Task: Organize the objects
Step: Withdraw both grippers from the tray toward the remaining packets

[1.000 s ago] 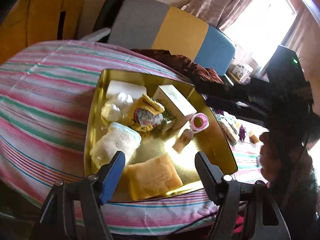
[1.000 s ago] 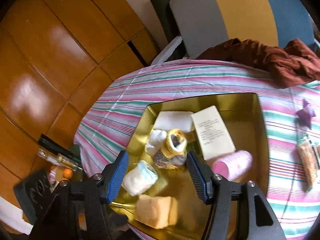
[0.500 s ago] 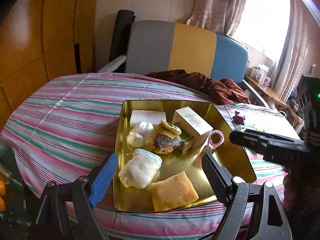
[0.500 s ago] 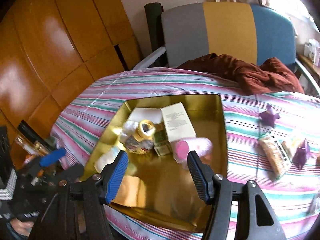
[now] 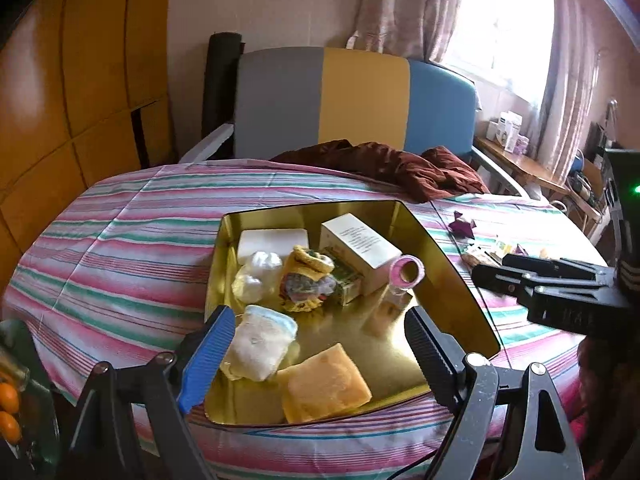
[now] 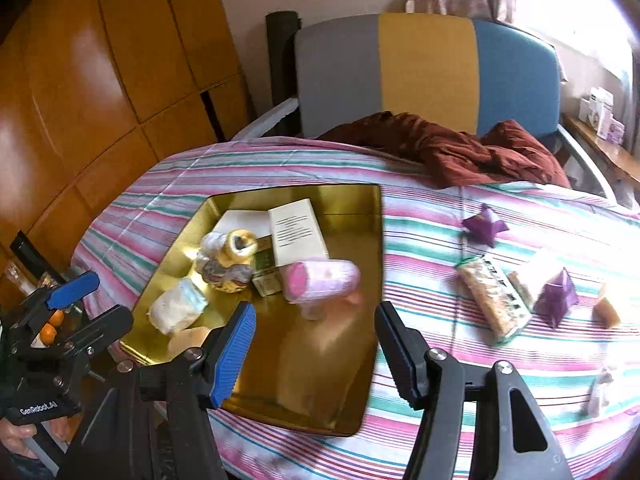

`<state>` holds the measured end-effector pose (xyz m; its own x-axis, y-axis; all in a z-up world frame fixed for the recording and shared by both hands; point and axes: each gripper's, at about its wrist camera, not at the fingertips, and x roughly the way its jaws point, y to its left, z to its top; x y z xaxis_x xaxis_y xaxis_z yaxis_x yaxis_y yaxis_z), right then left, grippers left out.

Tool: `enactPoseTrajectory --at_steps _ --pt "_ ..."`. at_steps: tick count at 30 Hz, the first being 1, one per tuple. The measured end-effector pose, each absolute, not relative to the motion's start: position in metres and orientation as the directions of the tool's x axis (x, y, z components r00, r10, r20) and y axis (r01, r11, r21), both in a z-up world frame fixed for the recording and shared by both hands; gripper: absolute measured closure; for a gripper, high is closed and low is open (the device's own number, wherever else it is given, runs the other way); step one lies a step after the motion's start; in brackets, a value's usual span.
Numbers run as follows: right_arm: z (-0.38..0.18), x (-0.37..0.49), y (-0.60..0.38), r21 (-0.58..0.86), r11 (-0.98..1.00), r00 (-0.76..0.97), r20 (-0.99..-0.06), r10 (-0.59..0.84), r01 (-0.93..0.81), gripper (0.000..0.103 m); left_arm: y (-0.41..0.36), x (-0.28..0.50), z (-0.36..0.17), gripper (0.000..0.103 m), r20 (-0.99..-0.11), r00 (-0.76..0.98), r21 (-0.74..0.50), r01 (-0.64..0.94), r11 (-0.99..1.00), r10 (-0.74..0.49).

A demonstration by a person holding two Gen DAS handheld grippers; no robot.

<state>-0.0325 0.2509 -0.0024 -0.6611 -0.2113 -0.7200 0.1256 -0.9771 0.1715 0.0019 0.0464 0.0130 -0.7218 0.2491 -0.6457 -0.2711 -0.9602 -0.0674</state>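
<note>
Holding seven items, one gold tray [image 5: 448,256], two purple stars [image 6: 484,224]

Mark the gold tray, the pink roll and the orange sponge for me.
gold tray [image 6: 320,392]: right wrist view, bare floor near its front edge.
pink roll [image 6: 324,278]: right wrist view, middle of its side.
orange sponge [image 5: 326,384]: left wrist view, top face.

Left gripper [image 5: 316,344]: wide open, nothing in it
Gold tray [image 5: 452,280]: on the stripy cloth [image 5: 120,248]
In the tray: white box [image 5: 360,246], pink roll [image 5: 407,272], yellow sponge [image 5: 326,384]
Right gripper [image 5: 484,272]: at the right edge
</note>
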Motion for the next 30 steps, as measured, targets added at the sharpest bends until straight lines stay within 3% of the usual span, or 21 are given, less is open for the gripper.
enactPoseTrajectory --at_steps 22,30 --pt "0.006 -0.038 0.334 0.092 -0.995 -0.675 -0.737 -0.039 -0.042 0.040 0.093 0.009 0.012 0.014 -0.638 -0.721 0.043 -0.385 -0.922 0.271" --pt "0.005 -0.053 0.415 0.068 -0.974 -0.675 -0.731 0.099 -0.216 0.040 0.112 0.009 0.013 0.014 -0.641 -0.700 0.044 -0.445 -0.894 0.317"
